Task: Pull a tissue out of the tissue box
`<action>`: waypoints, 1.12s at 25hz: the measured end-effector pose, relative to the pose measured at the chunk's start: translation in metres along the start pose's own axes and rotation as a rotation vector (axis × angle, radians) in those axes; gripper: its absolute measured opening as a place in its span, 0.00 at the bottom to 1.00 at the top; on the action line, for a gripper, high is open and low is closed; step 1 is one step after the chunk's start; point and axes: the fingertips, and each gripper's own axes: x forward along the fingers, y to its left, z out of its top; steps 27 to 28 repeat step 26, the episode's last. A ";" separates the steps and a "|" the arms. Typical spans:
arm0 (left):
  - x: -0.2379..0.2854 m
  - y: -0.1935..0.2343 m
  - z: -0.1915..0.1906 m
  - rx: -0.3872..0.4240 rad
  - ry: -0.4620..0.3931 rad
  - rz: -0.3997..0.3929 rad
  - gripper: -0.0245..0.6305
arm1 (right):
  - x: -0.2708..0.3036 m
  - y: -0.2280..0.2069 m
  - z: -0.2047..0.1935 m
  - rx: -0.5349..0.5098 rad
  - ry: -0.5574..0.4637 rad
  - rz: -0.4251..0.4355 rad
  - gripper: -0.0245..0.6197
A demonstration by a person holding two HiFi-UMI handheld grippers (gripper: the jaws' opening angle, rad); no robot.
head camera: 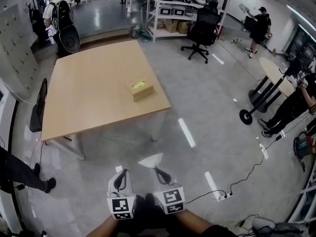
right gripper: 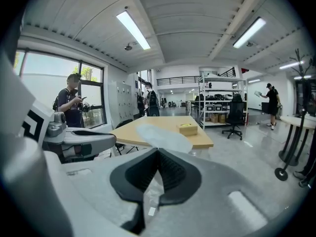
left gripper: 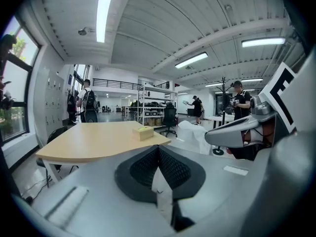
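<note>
A tan tissue box (head camera: 141,89) with a yellow-green top opening sits near the right front corner of the wooden table (head camera: 84,93), well ahead of both grippers. It also shows in the left gripper view (left gripper: 143,132) and the right gripper view (right gripper: 187,128). My right gripper (head camera: 157,170) is shut on a white tissue (head camera: 151,160), which fans out above its tips (right gripper: 163,136), over the floor short of the table. My left gripper (head camera: 122,172) hangs beside it, jaws shut with nothing between them. From the left gripper view the tissue (left gripper: 193,134) appears off the right gripper's nose.
A black office chair (head camera: 202,28) and shelving (head camera: 170,6) stand beyond the table. A dark chair (head camera: 38,107) sits at the table's left side. A round pedestal table (head camera: 270,78) and people are at the right. A power strip and cable (head camera: 224,195) lie on the floor.
</note>
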 end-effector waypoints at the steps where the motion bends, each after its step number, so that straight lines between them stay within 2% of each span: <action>1: 0.002 -0.001 0.004 0.001 -0.006 0.000 0.07 | 0.000 0.000 0.002 -0.003 -0.006 0.003 0.03; 9: 0.007 0.000 0.010 0.015 -0.029 -0.004 0.07 | -0.001 -0.001 0.008 0.006 -0.021 0.011 0.02; 21: 0.007 0.004 0.017 -0.004 -0.026 0.007 0.07 | 0.001 -0.003 0.007 0.011 -0.016 0.022 0.02; 28: 0.009 0.001 0.003 0.005 -0.027 -0.006 0.07 | -0.002 -0.004 0.004 0.016 -0.007 0.027 0.02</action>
